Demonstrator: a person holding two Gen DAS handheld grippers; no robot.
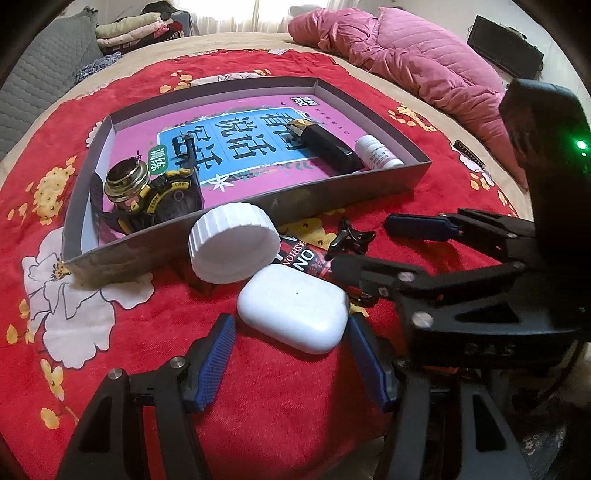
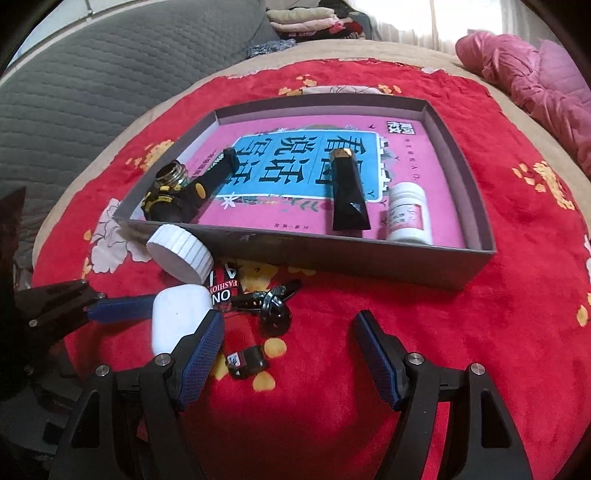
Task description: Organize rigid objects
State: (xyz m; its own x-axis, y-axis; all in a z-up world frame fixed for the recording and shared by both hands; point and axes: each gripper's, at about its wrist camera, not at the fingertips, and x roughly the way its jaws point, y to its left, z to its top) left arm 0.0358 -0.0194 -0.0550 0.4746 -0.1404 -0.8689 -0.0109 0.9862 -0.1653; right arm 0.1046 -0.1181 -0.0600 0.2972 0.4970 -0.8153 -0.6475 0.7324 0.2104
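A white earbud case point(image 1: 295, 314) lies on the red cloth between the blue pads of my left gripper point(image 1: 291, 321), which is open, with a thin gap on the left side. A white ribbed lid point(image 1: 232, 243) leans on the grey box point(image 1: 314, 192), beside a red card point(image 2: 221, 291). My right gripper point(image 2: 291, 332) stands open over a bunch of black keys point(image 2: 273, 306) and a small black fob point(image 2: 245, 360), touching neither. Inside the box point(image 2: 332, 254) are a black-and-yellow watch point(image 2: 192, 195), a glass jar point(image 2: 173, 177), a black tube point(image 2: 347, 192) and a white pill bottle point(image 2: 408, 218).
The box floor is a pink and blue book cover point(image 2: 295, 166). A pink quilted coat point(image 1: 406, 59) lies at the back right. A grey quilted cushion point(image 2: 92, 92) and folded clothes point(image 1: 136, 29) lie at the back left. Red flowered cloth point(image 2: 498, 332) covers the surface.
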